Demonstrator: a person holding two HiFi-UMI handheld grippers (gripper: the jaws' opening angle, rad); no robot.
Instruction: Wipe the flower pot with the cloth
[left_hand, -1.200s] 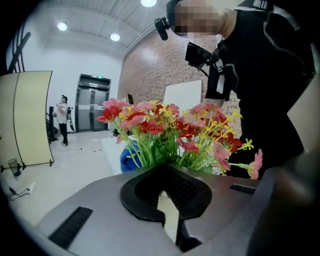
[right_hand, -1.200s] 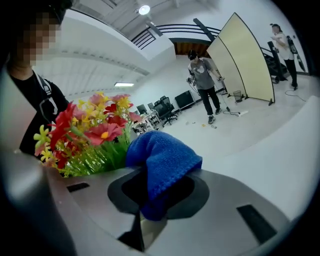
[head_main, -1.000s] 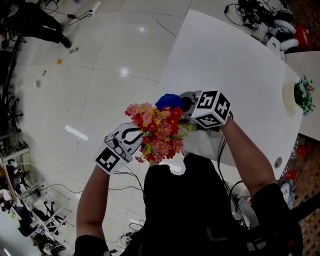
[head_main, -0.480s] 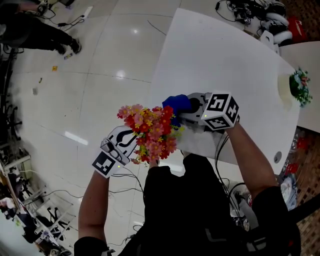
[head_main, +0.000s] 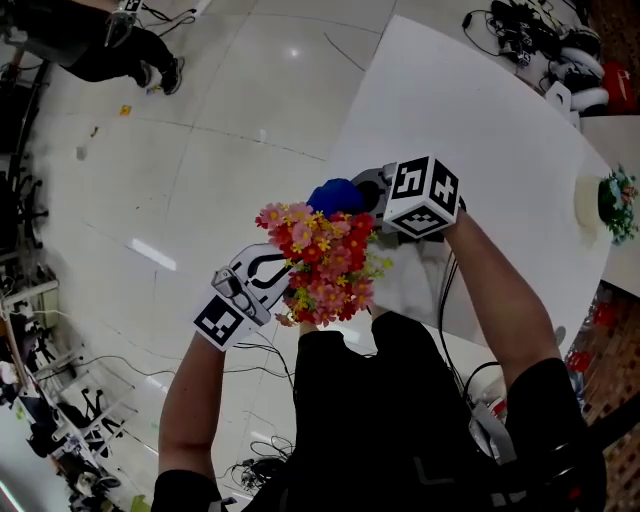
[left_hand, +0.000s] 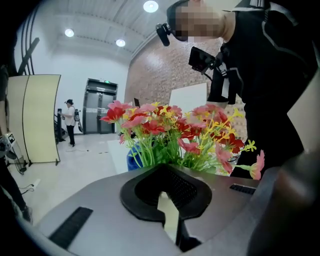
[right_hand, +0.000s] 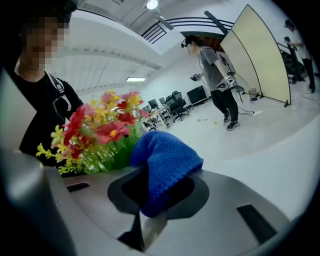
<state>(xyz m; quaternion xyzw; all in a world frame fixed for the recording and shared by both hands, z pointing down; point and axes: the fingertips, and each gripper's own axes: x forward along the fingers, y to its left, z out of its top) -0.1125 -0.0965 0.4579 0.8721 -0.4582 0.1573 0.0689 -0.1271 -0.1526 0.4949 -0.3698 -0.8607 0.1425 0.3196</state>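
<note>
A bunch of red, pink and yellow artificial flowers (head_main: 325, 260) is held up in front of the person's chest, and it hides the flower pot below it in the head view. My left gripper (head_main: 287, 290) is shut on a pale edge of the flower pot (left_hand: 168, 209), with the flowers (left_hand: 175, 135) just above the jaws. My right gripper (head_main: 358, 200) is shut on a blue cloth (head_main: 335, 195). The cloth (right_hand: 162, 160) bulges out of the jaws, right beside the green stems (right_hand: 107, 152) at the bouquet's far side.
A white table (head_main: 480, 110) stretches ahead and right, with a second potted plant (head_main: 612, 200) at its far right edge. Glossy floor lies to the left, and a person (head_main: 110, 45) stands far off on it. Another person (right_hand: 215, 75) and a folding screen (right_hand: 260, 55) stand further back.
The bouquet and both grippers swayed left half a second ago and have come back right. The cloth stays against the far side of the flowers. Both grips are unchanged.
</note>
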